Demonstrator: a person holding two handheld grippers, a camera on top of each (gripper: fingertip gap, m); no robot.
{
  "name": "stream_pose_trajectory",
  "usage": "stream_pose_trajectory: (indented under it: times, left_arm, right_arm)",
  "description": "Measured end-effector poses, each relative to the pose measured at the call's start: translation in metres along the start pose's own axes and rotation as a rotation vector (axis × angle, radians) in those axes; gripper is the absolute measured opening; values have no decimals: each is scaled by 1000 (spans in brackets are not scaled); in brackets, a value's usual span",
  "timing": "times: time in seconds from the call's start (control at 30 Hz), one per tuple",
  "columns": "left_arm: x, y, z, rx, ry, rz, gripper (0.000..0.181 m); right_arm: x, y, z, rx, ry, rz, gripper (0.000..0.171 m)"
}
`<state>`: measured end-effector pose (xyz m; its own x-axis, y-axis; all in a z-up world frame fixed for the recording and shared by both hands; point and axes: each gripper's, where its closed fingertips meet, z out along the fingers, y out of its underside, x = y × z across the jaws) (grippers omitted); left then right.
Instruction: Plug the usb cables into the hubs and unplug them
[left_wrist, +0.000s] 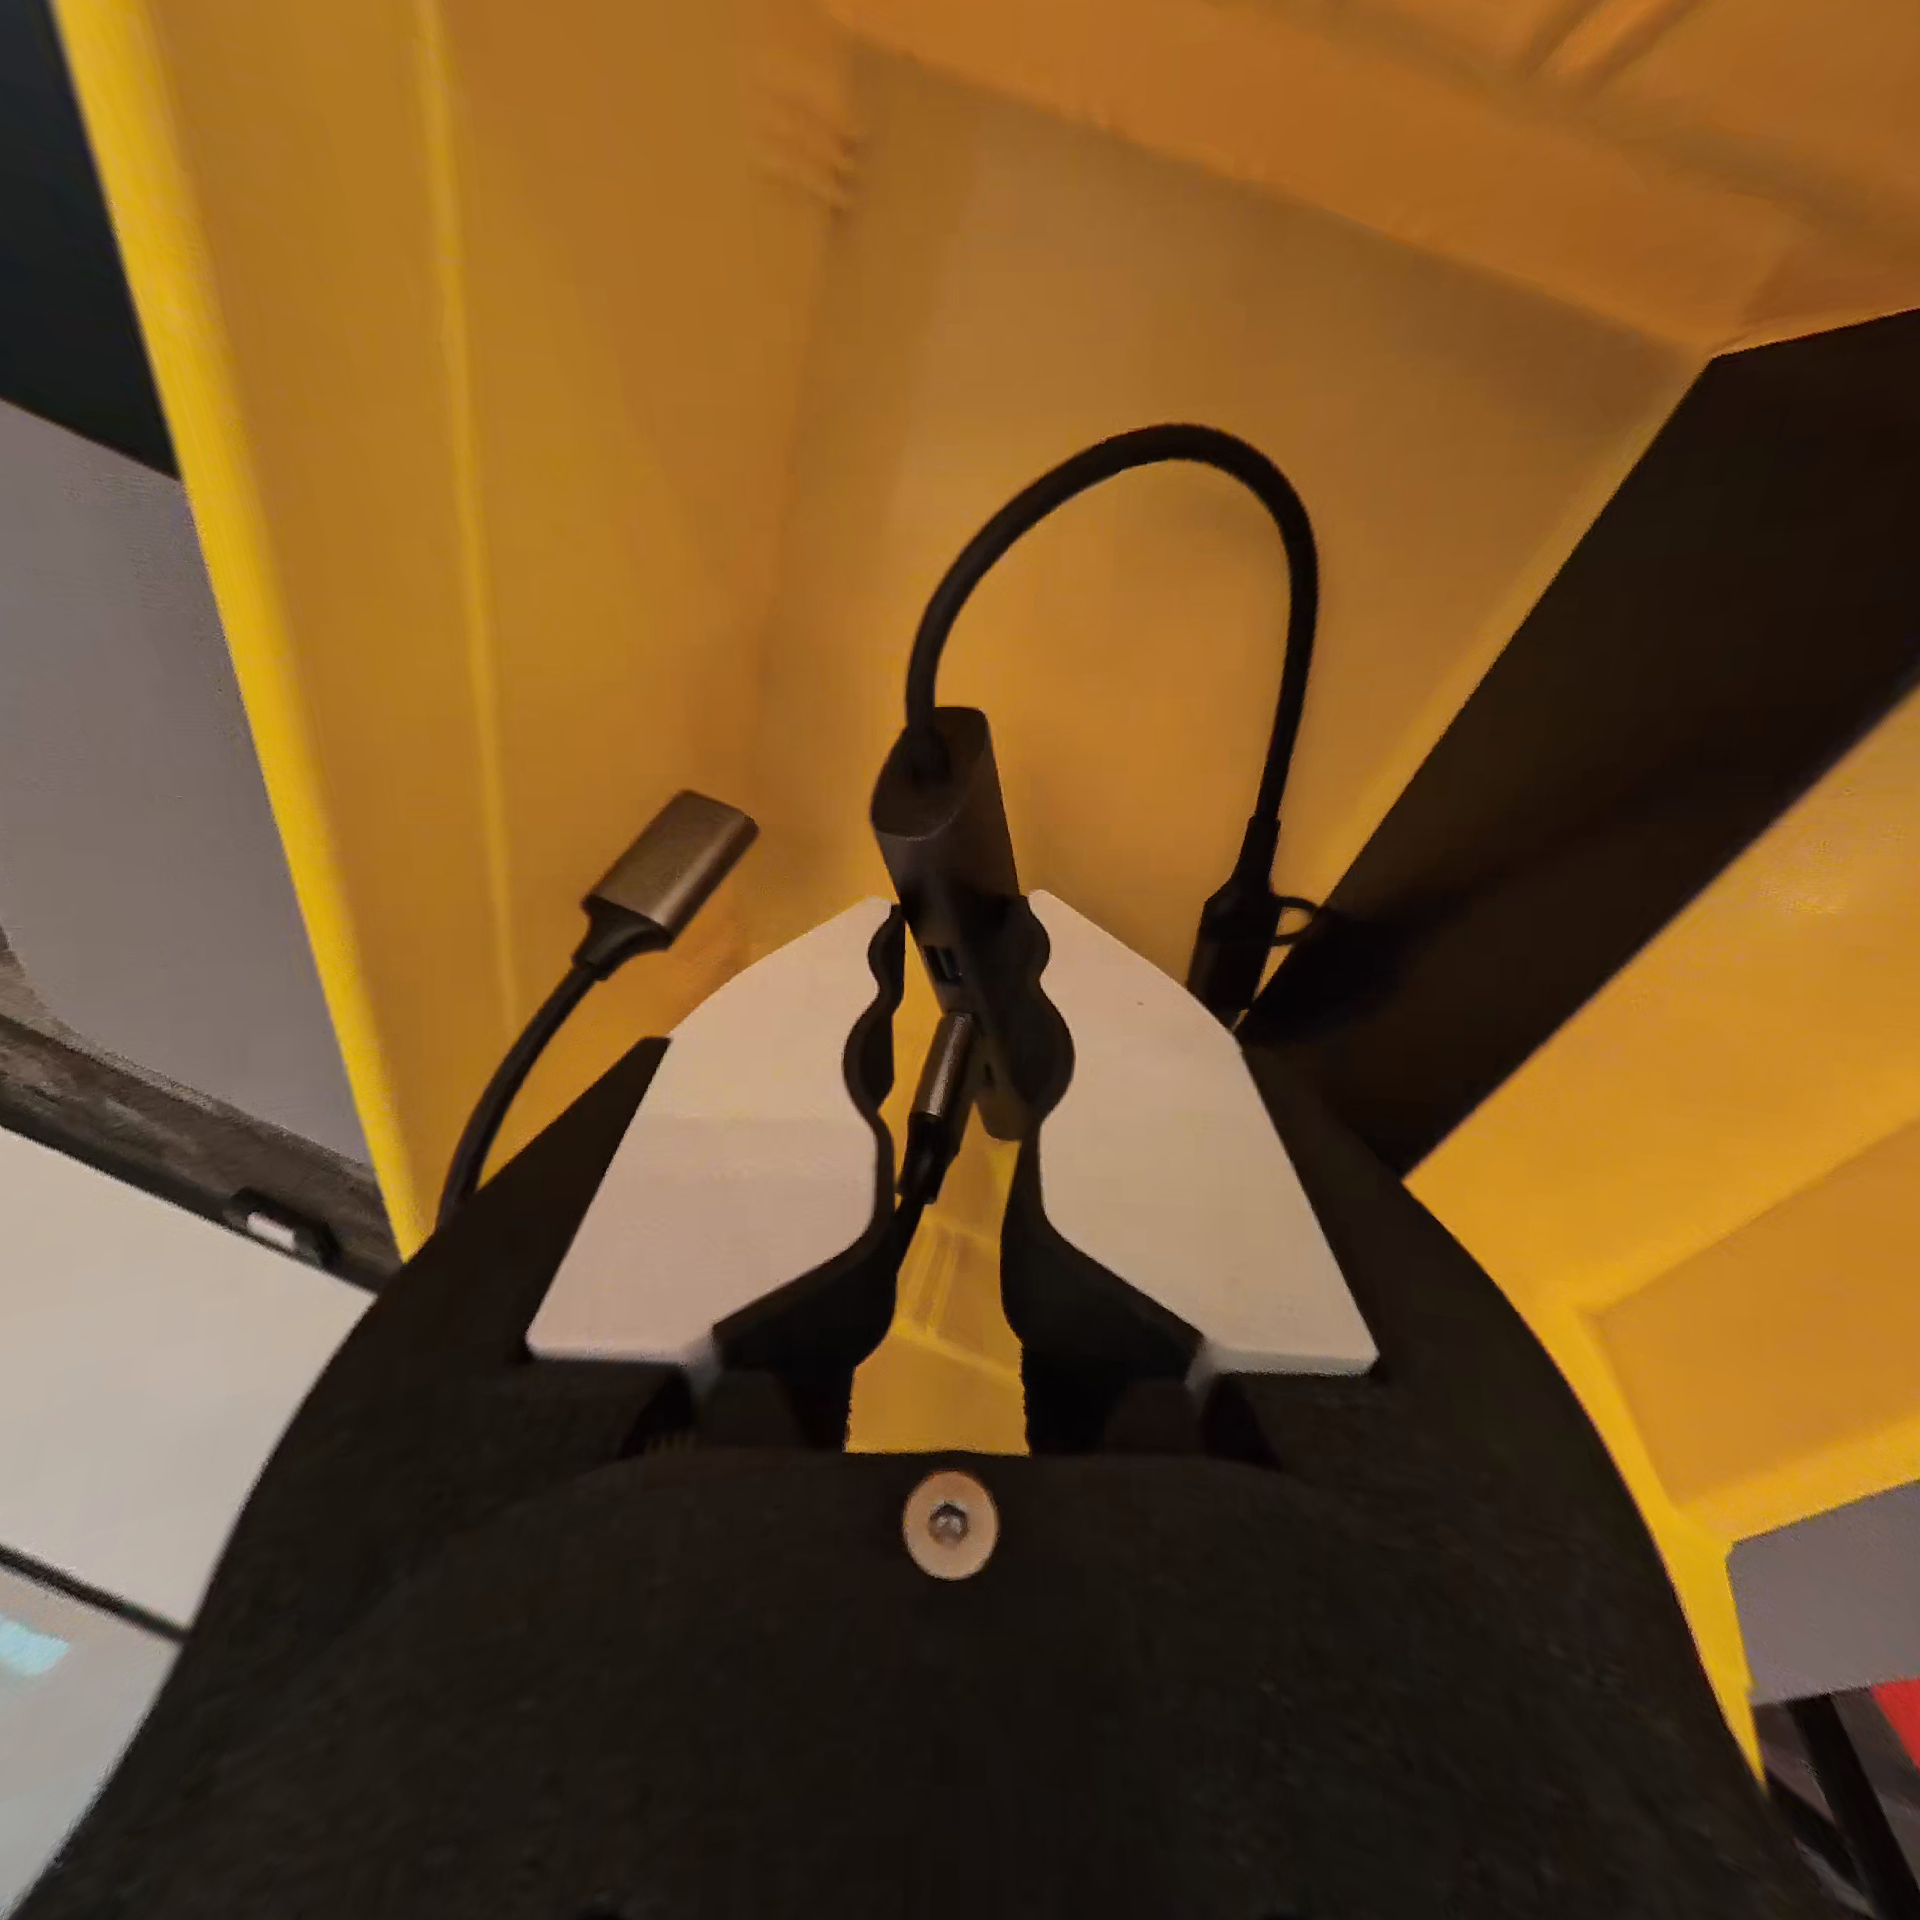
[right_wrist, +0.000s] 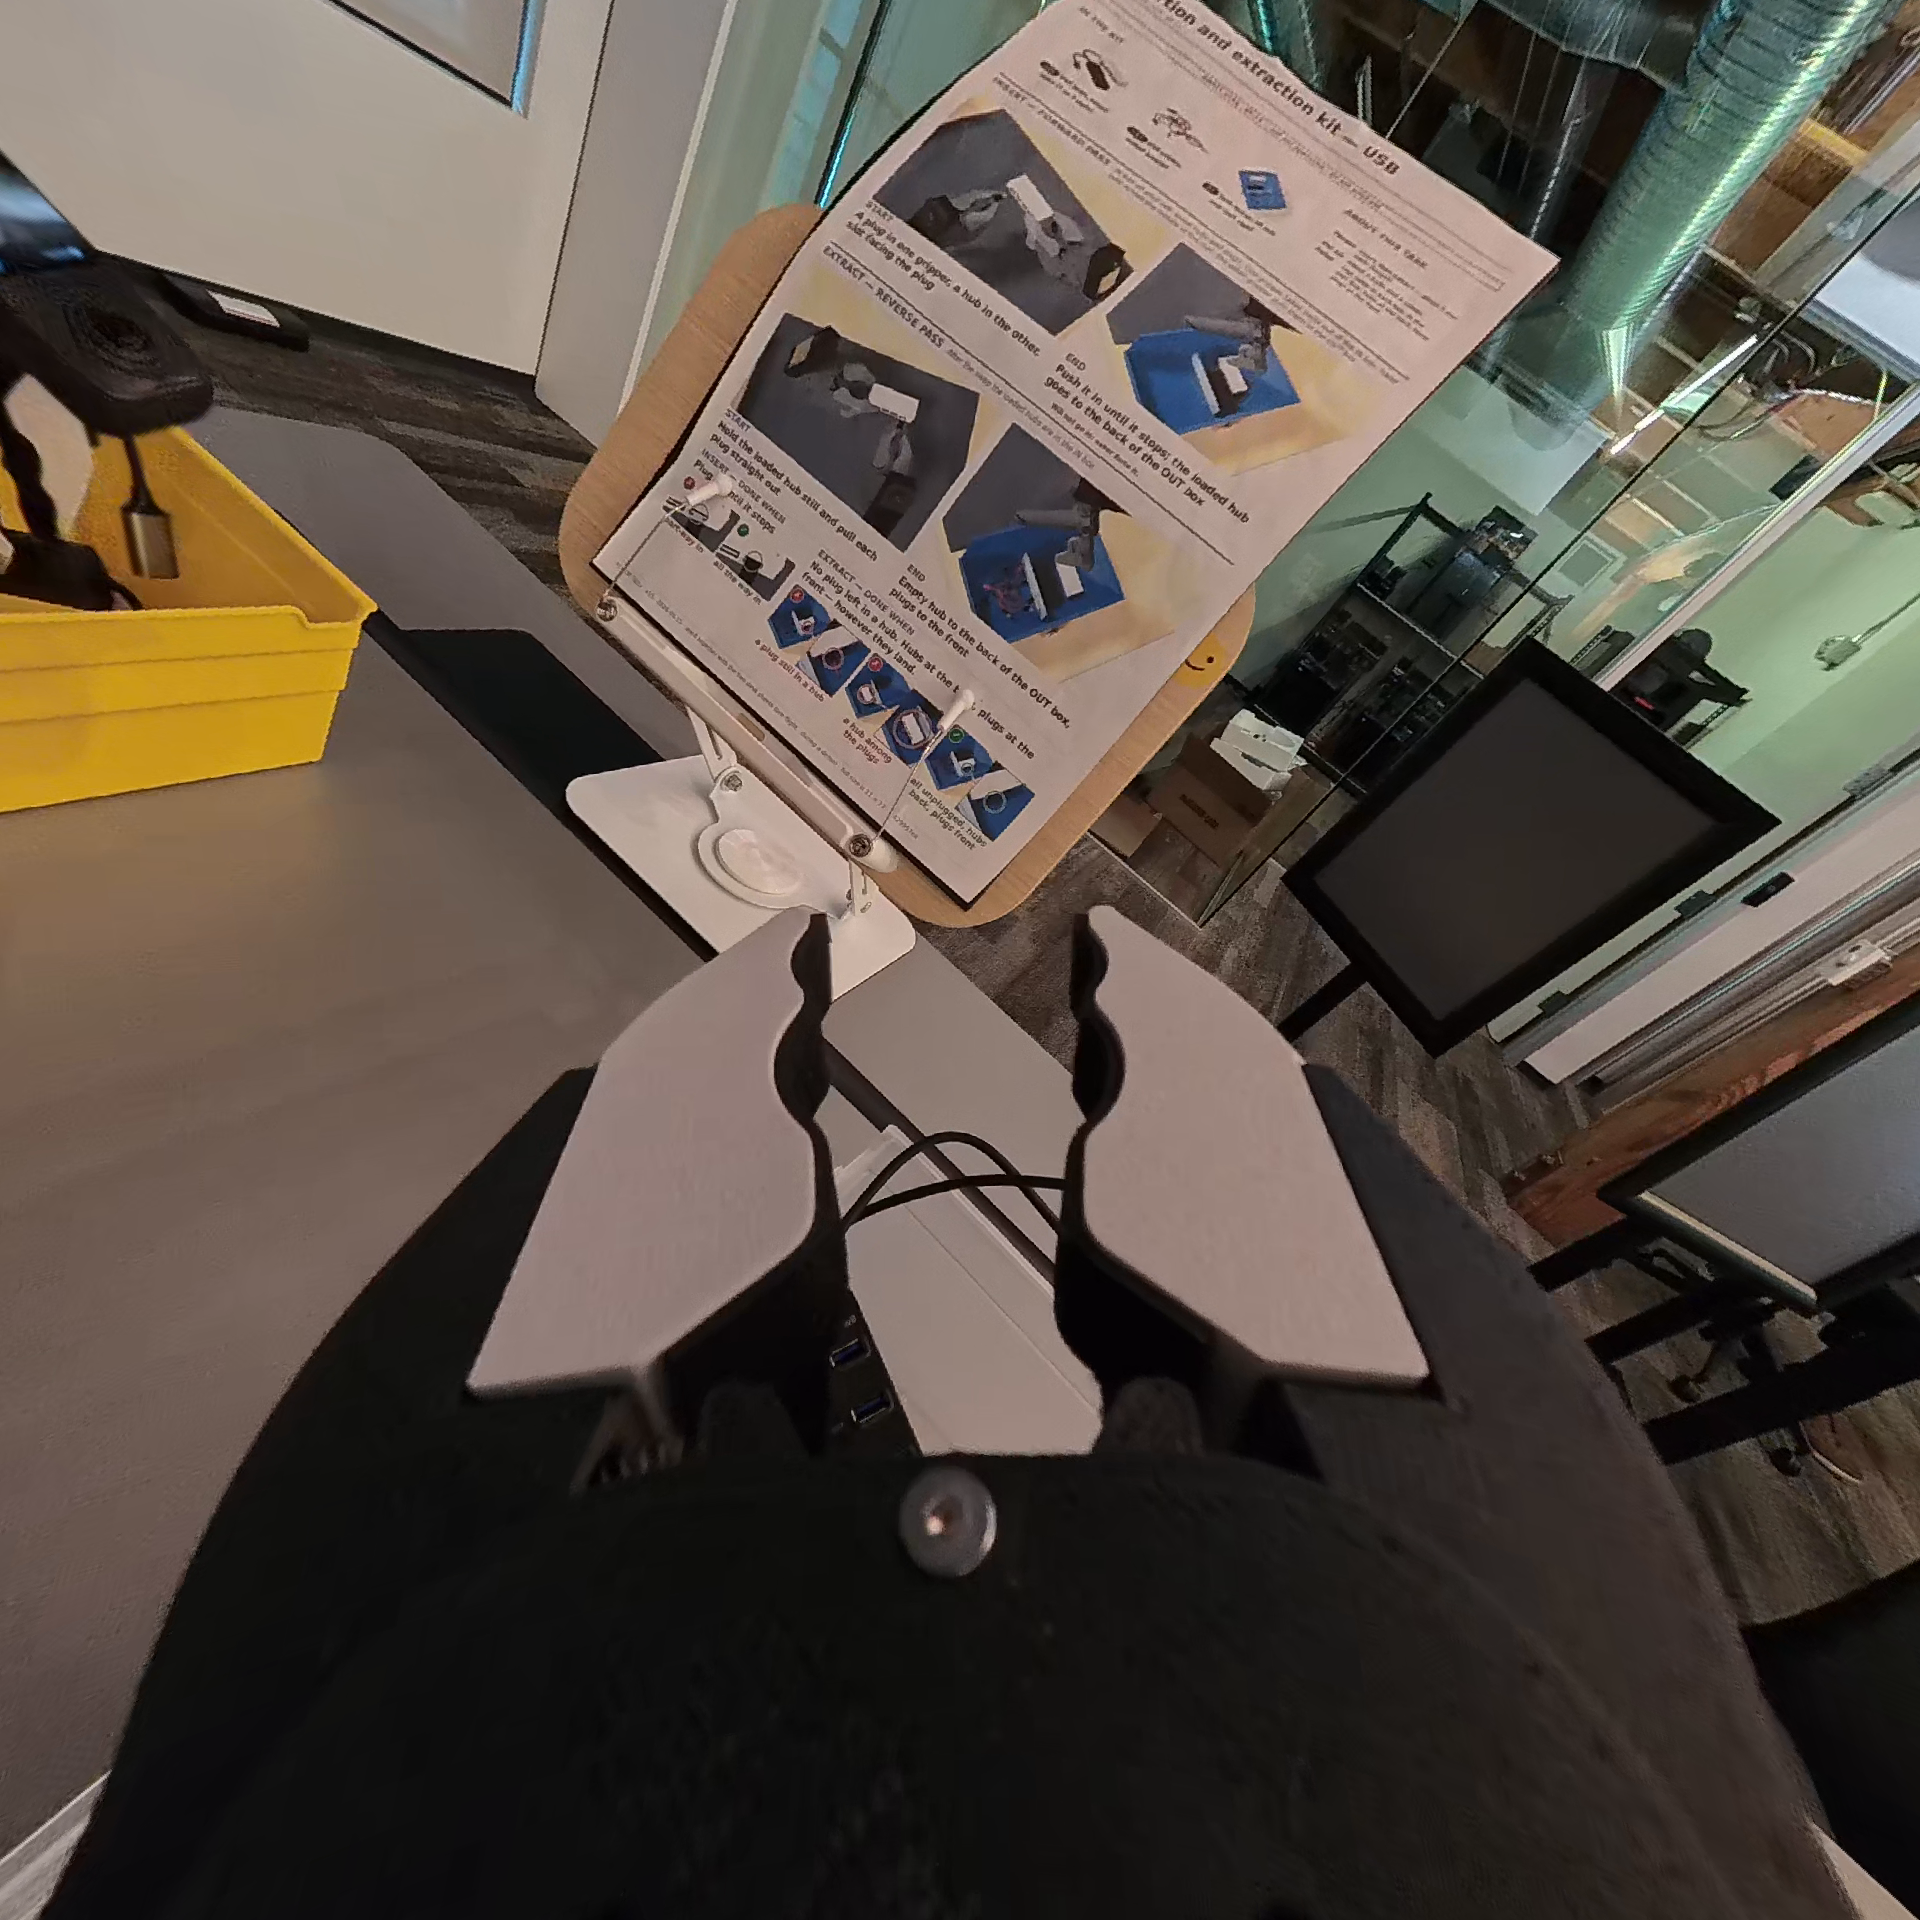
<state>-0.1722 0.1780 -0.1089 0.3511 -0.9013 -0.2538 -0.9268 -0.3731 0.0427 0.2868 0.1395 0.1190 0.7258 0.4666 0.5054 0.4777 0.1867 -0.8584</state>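
While the left gripper (left_wrist: 961, 997) hangs over the yellow bin (left_wrist: 644, 520), its jaws stand closed down on a dark hub (left_wrist: 951, 831), which is pinched at its lower half between the black wavy pads. The hub's long axis runs forward and away from the claw, roughly in line with the fingers, so that its far end sticks out past the fingertips. From that far end a black braided lead (left_wrist: 1122, 488) loops up and over to the right, ending in a dark plug (left_wrist: 1231, 935) that hangs by the bin's right wall. One grey metal plug (left_wrist: 951, 1060) sits in a port on the hub's left face, low between the fingers, its cord trailing back toward the camera. A second grey plug (left_wrist: 670, 862) lies loose just left of the claw, apart from the hub, its cord running down behind the left finger.

The right gripper (right_wrist: 951, 987) is well apart from all this, out over the grey table (right_wrist: 208, 1039), with its jaws wide open and nothing between them. Ahead of it stands a wooden board with an instruction sheet (right_wrist: 997, 436). In the right wrist view the bin shows far off to the left, with the other claw above it.

Judgement: the seated plug lies on the hub's left side, so the empty right gripper must travel left to reach it and pull along that plug's own axis, away from the port.
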Motion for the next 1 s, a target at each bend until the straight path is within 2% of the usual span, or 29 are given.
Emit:
stream_pose_trajectory:
  times: [0.23, 0.5, 0.63, 0.77, 0.93, 1.0]
  left_arm:
    - [1, -7, -31, 121, -29, -32, 16]
    - [-1, -22, -88, 428, -97, -133, 15]
    - [-2, -25, -111, 505, -162, -149, 15]
    - [6, -31, -123, 525, -194, -120, 15]
    - [19, -38, -127, 526, -210, -90, 15]
    - [25, -41, -128, 531, -218, -79, 15]
  right_arm:
    - [-2, -5, -2, 23, -9, 6, 45]
    - [-10, -5, 3, 21, -40, 11, 45]
    - [-31, -9, 13, 31, -108, 16, 45]
    - [-82, -26, 33, 93, -275, 66, 45]
    - [-202, -84, 50, 342, -743, 293, 46]
    - [-223, -92, 82, 346, -731, 263, 48]
